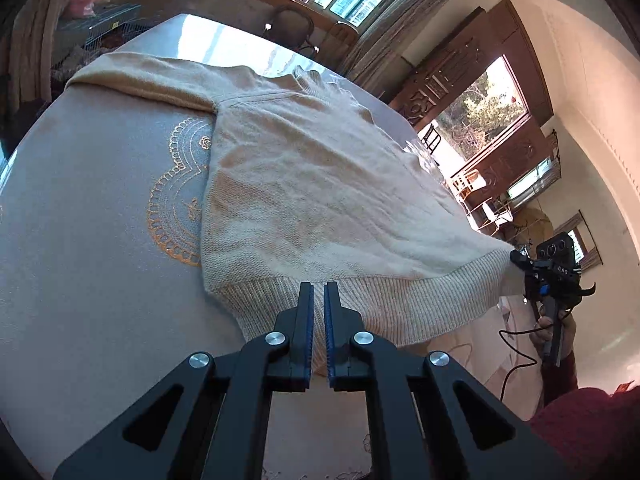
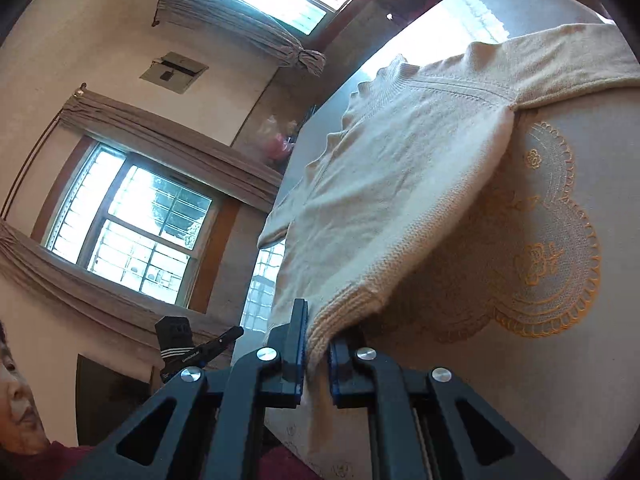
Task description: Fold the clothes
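Observation:
A beige knit sweater [image 1: 320, 184] lies spread on the table, collar at the far end and one sleeve stretched out to the far left. Its ribbed hem [image 1: 400, 300] hangs lifted off the cloth between both grippers. My left gripper [image 1: 318, 286] is shut on the hem near its left end. The right gripper [image 1: 516, 258] pinches the hem's right corner. In the right wrist view the sweater [image 2: 400, 184] slopes up from the table into my right gripper [image 2: 318, 332], whose blue pads clamp the ribbed corner.
The table wears a pale cloth [image 1: 80, 240] with gold embroidered rings [image 2: 560, 240]. A hand [image 1: 548, 328] in a dark red sleeve holds the right gripper, with a black cable below it. Chairs [image 1: 292, 24] stand beyond the far edge, under windows.

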Motion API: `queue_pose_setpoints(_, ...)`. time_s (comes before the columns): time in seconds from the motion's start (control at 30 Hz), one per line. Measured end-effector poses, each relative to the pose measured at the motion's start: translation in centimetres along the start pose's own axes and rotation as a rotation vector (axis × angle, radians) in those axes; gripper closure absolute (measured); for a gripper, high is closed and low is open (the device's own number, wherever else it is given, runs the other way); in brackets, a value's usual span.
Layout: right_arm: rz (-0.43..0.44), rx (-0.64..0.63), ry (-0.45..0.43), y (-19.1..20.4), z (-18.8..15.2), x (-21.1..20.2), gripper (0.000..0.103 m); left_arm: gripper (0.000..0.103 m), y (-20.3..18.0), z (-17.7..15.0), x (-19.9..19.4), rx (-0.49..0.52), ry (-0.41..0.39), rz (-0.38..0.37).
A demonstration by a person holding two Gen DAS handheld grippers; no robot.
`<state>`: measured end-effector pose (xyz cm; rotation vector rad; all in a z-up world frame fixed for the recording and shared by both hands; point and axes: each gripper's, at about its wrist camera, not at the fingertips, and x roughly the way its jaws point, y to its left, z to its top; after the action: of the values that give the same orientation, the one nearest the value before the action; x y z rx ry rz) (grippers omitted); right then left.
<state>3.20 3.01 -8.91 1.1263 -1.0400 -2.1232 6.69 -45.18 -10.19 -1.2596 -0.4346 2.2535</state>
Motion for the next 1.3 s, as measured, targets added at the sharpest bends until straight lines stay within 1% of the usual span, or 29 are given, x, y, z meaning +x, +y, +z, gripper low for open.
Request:
queue_pose_setpoints(0.03, -0.012, 0.01, -0.011, -0.1, -0.1, -0.5, 0.095, 0.097, -0.6, -0.4, 0.1, 0.041, 0.026, 0.015)
queue_pose_setpoints(0.1, -0.021, 0.021, -0.028, 0.1, -0.2, -1.1, 0.095, 0.096, -1.7, -1.7, 0.5, 0.095, 0.073, 0.004)
queue_pose_setpoints(0.13, -0.032, 0.008, -0.027, 0.4, -0.2, -1.3, 0.095, 0.096, -2.2, -2.4, 1.0, 0.116, 0.102, -0.014)
queue_pose_setpoints(0.2, -0.112, -0.054, -0.015, 1.8, -0.2, -1.3, 0.094, 0.096, -2.9, -3.6, 1.9, 0.133, 0.131, -0.031)
queue_pose_setpoints(0.23, -0.164, -0.096, -0.008, 2.6, -0.3, -1.2, 0.092, 0.096, -3.1, -4.1, 2.5, 0.135, 0.155, -0.045)
queue_pose_setpoints(0.27, -0.239, -0.163, 0.01, 3.6, -0.5, -0.9, 0.087, 0.096, -3.4, -4.5, 3.2, 0.142, 0.167, -0.032)
queue_pose_setpoints(0.3, -0.28, -0.218, 0.049, 4.3, -0.8, -0.5, 0.081, 0.096, -3.6, -4.9, 3.9, 0.153, 0.18, -0.012)
queue_pose_setpoints(0.33, -0.316, -0.269, 0.091, 4.8, -1.3, 0.0, 0.079, 0.096, -4.1, -5.4, 4.4, 0.176, 0.194, 0.009)
queue_pose_setpoints(0.4, -0.374, -0.359, 0.188, 5.3, -2.8, 1.1, 0.079, 0.096, -4.9, -6.3, 5.5, 0.222, 0.221, 0.051)
queue_pose_setpoints(0.47, -0.47, -0.472, 0.272, 5.7, -4.9, 2.5, 0.079, 0.096, -5.5, -6.9, 5.9, 0.275, 0.212, 0.107)
queue_pose_setpoints(0.5, -0.502, -0.518, 0.3, 5.8, -5.8, 3.2, 0.079, 0.096, -5.7, -6.9, 5.9, 0.294, 0.205, 0.125)
queue_pose_setpoints(0.57, -0.546, -0.604, 0.345, 6.1, -7.4, 4.3, 0.079, 0.095, -6.2, -6.8, 6.1, 0.325, 0.197, 0.14)
queue_pose_setpoints(0.63, -0.61, -0.717, 0.373, 6.5, -8.9, 5.6, 0.079, 0.095, -6.8, -6.6, 6.3, 0.366, 0.191, 0.163)
queue_pose_setpoints(0.7, -0.67, -0.815, 0.406, 6.4, -9.9, 6.7, 0.079, 0.091, -7.4, -6.5, 6.8, 0.431, 0.177, 0.24)
queue_pose_setpoints(0.8, -0.748, -0.946, 0.464, 5.9, -11.1, 8.4, 0.079, 0.091, -8.0, -6.4, 7.8, 0.497, 0.195, 0.279)
queue_pose_setpoints(0.83, -0.754, -0.965, 0.481, 5.7, -11.3, 8.8, 0.079, 0.09, -8.1, -6.4, 8.1, 0.516, 0.215, 0.28)
queue_pose_setpoints(0.93, -0.792, -1.026, 0.515, 4.9, -11.4, 9.8, 0.079, 0.09, -8.4, -6.4, 8.9, 0.554, 0.237, 0.301)
queue_pose_setpoints(1.0, -0.822, -1.05, 0.537, 4.3, -11.1, 10.5, 0.079, 0.089, -8.4, -6.0, 9.2, 0.549, 0.263, 0.292)
queue_pose_setpoints(1.03, -0.834, -1.05, 0.55, 3.9, -10.8, 10.9, 0.079, 0.089, -8.4, -5.8, 9.3, 0.546, 0.276, 0.288)
queue_pose_setpoints(1.1, -0.824, -0.986, 0.592, 3.1, -9.8, 11.4, 0.08, 0.09, -8.3, -5.4, 9.6, 0.517, 0.31, 0.279)
queue_pose_setpoints(1.13, -0.786, -0.926, 0.602, 2.8, -8.9, 11.5, 0.089, 0.093, -8.1, -5.2, 9.7, 0.505, 0.32, 0.275)
queue_pose_setpoints(1.2, -0.713, -0.817, 0.623, 2.2, -7.3, 11.4, 0.094, 0.099, -7.6, -4.6, 9.7, 0.475, 0.345, 0.26)
queue_pose_setpoints(1.23, -0.677, -0.765, 0.632, 1.9, -6.5, 11.4, 0.095, 0.1, -7.3, -4.4, 9.7, 0.456, 0.36, 0.246)
queue_pose_setpoints(1.3, -0.59, -0.647, 0.654, 1.4, -4.8, 11.2, 0.097, 0.102, -6.9, -4.4, 9.4, 0.457, 0.388, 0.222)
